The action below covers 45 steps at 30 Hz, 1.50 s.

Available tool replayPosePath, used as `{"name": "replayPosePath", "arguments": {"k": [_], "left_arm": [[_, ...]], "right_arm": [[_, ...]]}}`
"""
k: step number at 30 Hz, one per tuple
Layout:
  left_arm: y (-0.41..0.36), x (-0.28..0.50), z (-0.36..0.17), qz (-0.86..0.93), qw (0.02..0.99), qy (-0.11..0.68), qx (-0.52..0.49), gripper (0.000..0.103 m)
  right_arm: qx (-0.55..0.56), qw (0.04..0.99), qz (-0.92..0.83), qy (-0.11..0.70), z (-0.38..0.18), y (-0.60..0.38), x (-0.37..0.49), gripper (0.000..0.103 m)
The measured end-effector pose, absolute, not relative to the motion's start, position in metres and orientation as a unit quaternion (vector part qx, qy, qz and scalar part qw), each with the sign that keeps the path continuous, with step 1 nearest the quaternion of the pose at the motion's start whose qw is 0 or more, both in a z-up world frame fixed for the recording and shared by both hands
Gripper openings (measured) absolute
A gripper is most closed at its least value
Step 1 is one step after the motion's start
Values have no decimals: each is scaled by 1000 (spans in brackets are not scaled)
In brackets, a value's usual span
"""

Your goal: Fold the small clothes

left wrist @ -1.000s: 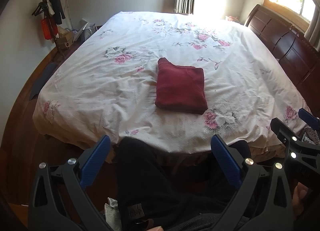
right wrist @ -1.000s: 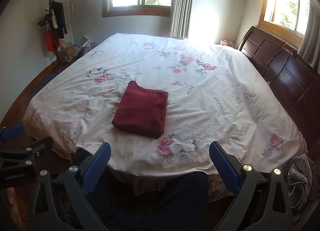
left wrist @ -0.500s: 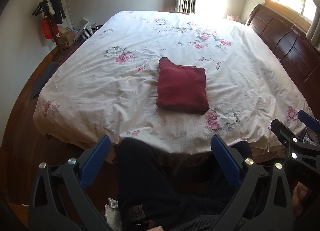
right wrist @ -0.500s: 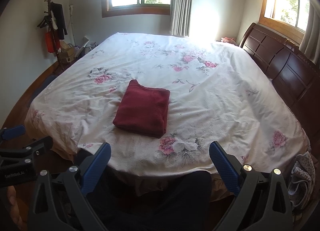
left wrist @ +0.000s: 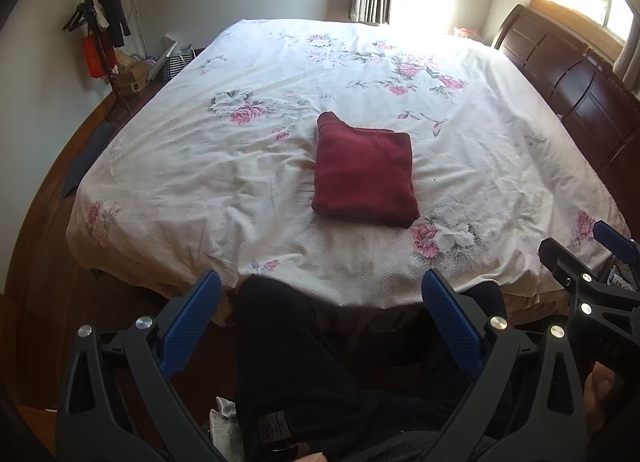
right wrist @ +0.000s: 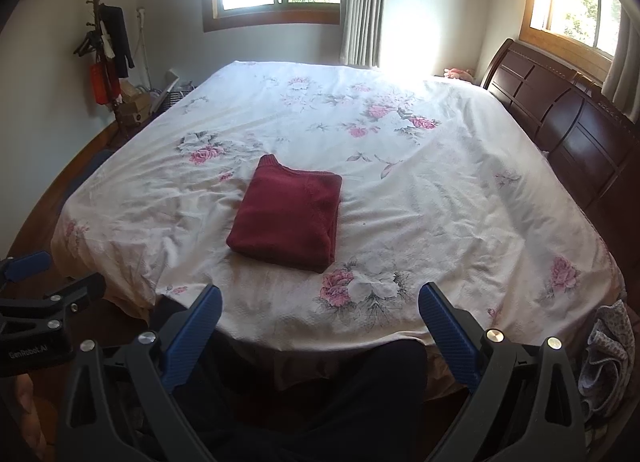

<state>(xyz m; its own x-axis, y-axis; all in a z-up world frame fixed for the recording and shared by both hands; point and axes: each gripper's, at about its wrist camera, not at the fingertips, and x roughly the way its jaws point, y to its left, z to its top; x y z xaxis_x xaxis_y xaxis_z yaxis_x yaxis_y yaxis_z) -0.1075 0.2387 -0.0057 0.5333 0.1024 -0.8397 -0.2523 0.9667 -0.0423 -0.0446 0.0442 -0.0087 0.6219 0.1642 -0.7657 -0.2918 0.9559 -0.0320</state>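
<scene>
A folded dark red garment (left wrist: pixel 365 174) lies mid-bed on the floral bedspread (left wrist: pixel 200 166), long axis running away from the person, well ahead of the left gripper (left wrist: pixel 320 326) and right gripper (right wrist: pixel 319 326), both spread wide, empty, about equally distant.

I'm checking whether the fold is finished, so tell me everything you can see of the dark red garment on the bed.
The dark red garment is a knit-looking piece folded into a neat, thick rectangle with stacked layers at its near edge and a ribbed corner poking out at the far left. It lies flat on the floral bedspread. Neither gripper touches it.
</scene>
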Motion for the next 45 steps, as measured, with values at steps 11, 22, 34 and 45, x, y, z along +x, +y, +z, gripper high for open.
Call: {"name": "replayPosePath", "arguments": {"k": [11,22,34,45], "left_arm": [[242,-107,-7,102,874,469,-76,100],[245,-105,-8,101,874,469,-76,100],[249,-103,-6,102,872,472,-76,100],[252,-102,-8,101,871,475,-76,100]], "right_arm": [[-79,897,129,415,-8,44,-43,99],[-78,897,129,415,-7,43,-41,99],[-77,896,130,417,-9,44,-40,99],[-77,895,131,419,-11,45,-39,99]]}}
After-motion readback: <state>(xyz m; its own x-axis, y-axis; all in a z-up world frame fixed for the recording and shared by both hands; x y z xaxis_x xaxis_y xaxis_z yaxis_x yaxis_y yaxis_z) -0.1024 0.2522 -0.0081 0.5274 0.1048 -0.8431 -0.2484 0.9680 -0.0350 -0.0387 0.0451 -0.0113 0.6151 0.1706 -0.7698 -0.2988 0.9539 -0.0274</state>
